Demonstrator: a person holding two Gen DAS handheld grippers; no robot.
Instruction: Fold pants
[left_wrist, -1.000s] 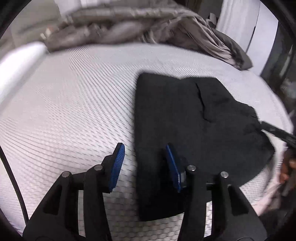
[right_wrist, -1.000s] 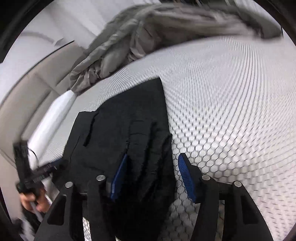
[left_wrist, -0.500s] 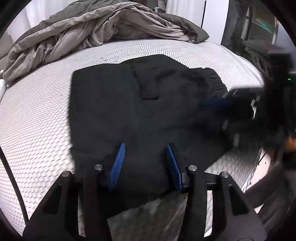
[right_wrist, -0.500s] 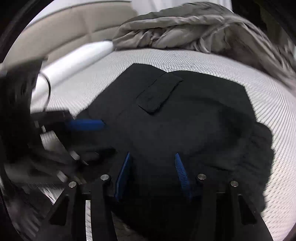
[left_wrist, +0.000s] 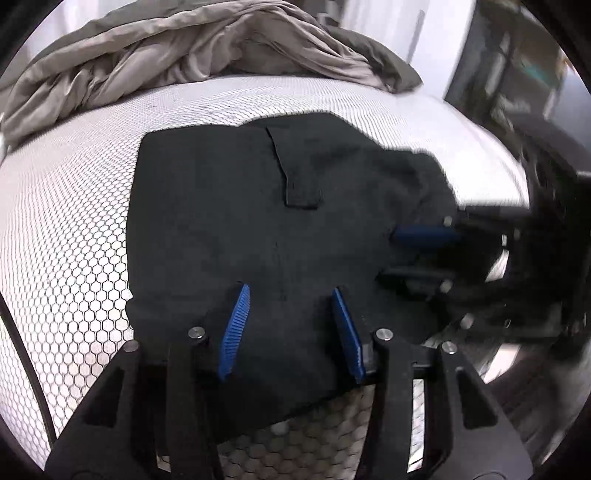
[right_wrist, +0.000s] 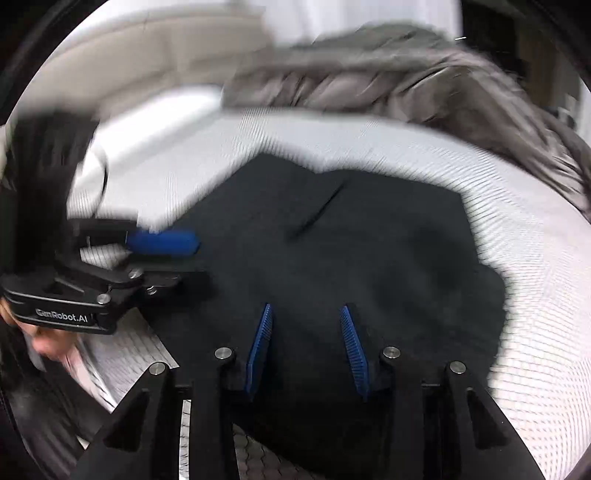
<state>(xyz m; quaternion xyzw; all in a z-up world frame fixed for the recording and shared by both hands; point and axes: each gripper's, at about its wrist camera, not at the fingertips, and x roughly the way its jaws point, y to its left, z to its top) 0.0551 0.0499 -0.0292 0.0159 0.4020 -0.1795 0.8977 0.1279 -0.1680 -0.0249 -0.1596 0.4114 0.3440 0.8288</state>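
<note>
The right tool (right_wrist: 306, 350) had just been narrowed, with the near edge of the black pants (right_wrist: 351, 251) between its pads. The left tool (left_wrist: 291, 328) was half-open over the same edge. Both had been swung over the pants, folded on the bed (left_wrist: 66, 221); probably another fold follows.

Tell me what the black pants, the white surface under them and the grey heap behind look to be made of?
The black pants look like matte woven cloth, soft and slightly fuzzy, without shine. The white surface seems a padded mattress cover, with a printed or quilted honeycomb pattern. The grey heap looks like smooth, faintly glossy bedding fabric, judging by its soft, rumpled folds.
</note>
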